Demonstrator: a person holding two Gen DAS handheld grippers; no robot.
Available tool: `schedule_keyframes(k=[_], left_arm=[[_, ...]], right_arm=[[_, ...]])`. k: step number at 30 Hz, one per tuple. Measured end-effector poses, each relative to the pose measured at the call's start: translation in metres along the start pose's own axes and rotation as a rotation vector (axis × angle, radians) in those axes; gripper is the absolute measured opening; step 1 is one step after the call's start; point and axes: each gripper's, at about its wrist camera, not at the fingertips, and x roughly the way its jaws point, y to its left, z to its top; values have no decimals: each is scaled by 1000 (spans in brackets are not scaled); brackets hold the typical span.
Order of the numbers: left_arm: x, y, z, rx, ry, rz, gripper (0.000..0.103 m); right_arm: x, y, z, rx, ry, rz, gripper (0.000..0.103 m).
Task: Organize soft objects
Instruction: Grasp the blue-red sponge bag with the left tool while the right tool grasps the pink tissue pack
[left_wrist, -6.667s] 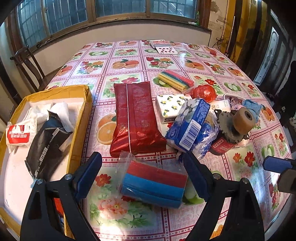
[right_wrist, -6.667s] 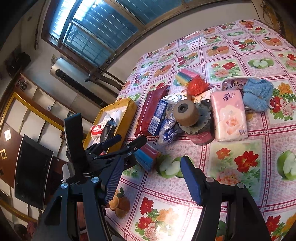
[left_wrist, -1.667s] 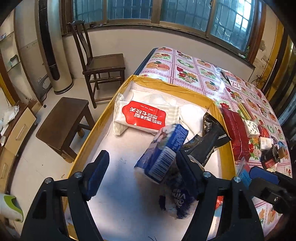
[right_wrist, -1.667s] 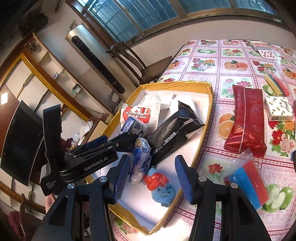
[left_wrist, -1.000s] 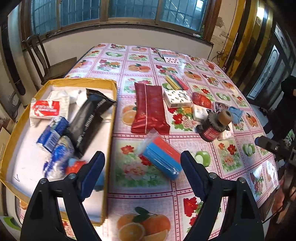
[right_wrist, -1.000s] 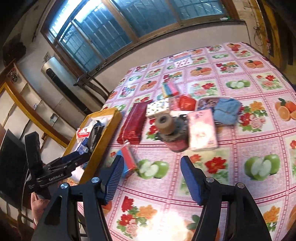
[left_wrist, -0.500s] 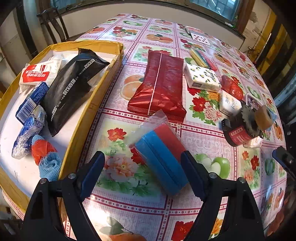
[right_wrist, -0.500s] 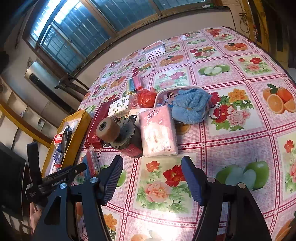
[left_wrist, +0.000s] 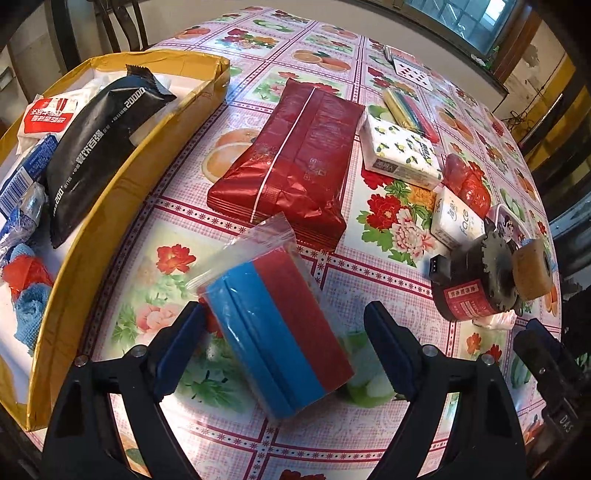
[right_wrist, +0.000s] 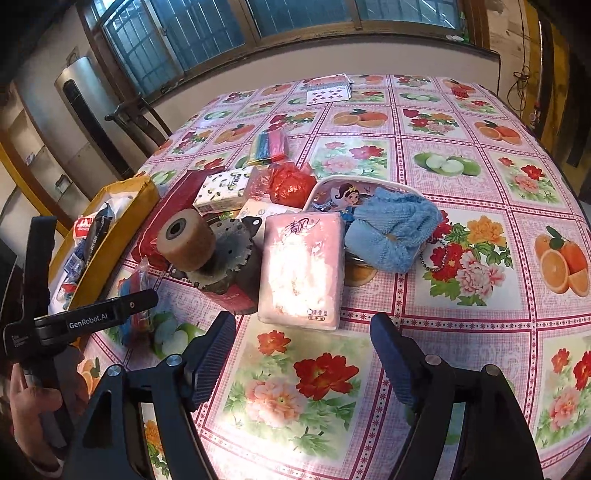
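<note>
The left gripper (left_wrist: 284, 347) was spread wide and hung low over a bagged sponge pack (left_wrist: 280, 332) of blue and red layers, its pads to either side of the pack and not touching it. The pack lay near the table's (left_wrist: 369, 435) front edge, just beside the yellow box (left_wrist: 107, 236) at the table's left edge. In the box lay a black packet (left_wrist: 96, 151), a white packet with a red label (left_wrist: 48, 114), a blue-and-white tissue pack (left_wrist: 22, 177) and, at the near end, a red and blue cloth bundle (left_wrist: 26, 291).

Beyond the sponge pack lay a long red packet (left_wrist: 295, 158), with a lemon-print tissue pack (left_wrist: 400, 155) at its right and a strip of coloured sticks (left_wrist: 410, 107) behind that. A red crinkled bag (left_wrist: 467, 184) and a small white pack (left_wrist: 456, 221) lay further right, next to a red tin with a gear and a brown roller (left_wrist: 491, 277) on top.

The right gripper (right_wrist: 303, 354) was also spread wide, empty, above the cloth near the table's front edge, facing a pink tissue pack (right_wrist: 301, 269). This pack touched the tin (right_wrist: 221, 273) on its left. A blue knitted piece (right_wrist: 391, 229) rested on a cartoon-print tin (right_wrist: 332, 192) just right of it. A hand (right_wrist: 33, 406) held the left gripper at the lower left.
</note>
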Motion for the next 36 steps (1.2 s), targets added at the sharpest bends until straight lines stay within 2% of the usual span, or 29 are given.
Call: schedule_keyframes(k=[2, 5, 7, 12, 15, 16, 17, 18, 21, 24, 30, 34, 36], left_arm=[[3, -5, 0, 13, 4, 19, 95], [6, -11, -1, 33, 7, 24, 103], [7, -12, 0, 37, 9, 29, 103], [9, -12, 3, 36, 15, 29, 103], [10, -12, 4, 45, 14, 34, 103], [11, -13, 4, 52, 16, 39, 103], [11, -14, 4, 64, 19, 47, 103], [12, -16, 3, 77, 21, 54, 103], [14, -19, 0, 121, 19, 73, 103], [12, -19, -4, 157, 12, 72, 103], [1, -12, -9, 166, -11, 65, 80], [-5, -5, -9, 157, -15, 45, 55], [-7, -4, -11, 162, -10, 26, 49]], right_arm=[[4, 4, 2, -26, 1, -57, 78], [12, 9, 5, -54, 5, -89, 78], [18, 9, 7, -51, 11, -93, 78], [32, 8, 10, -24, 21, -42, 79], [39, 6, 11, -17, 25, -51, 78], [41, 5, 11, -19, 28, -52, 77], [43, 2, 11, -15, 34, -62, 71], [41, 1, 11, -12, 23, -68, 54], [34, -14, 9, 51, 40, -11, 53], [23, -22, 0, 80, 27, 8, 52], [-4, -22, -22, 98, -9, 56, 52], [-19, -11, -31, 86, -28, 95, 52], [-26, -5, -34, 76, -37, 109, 52]])
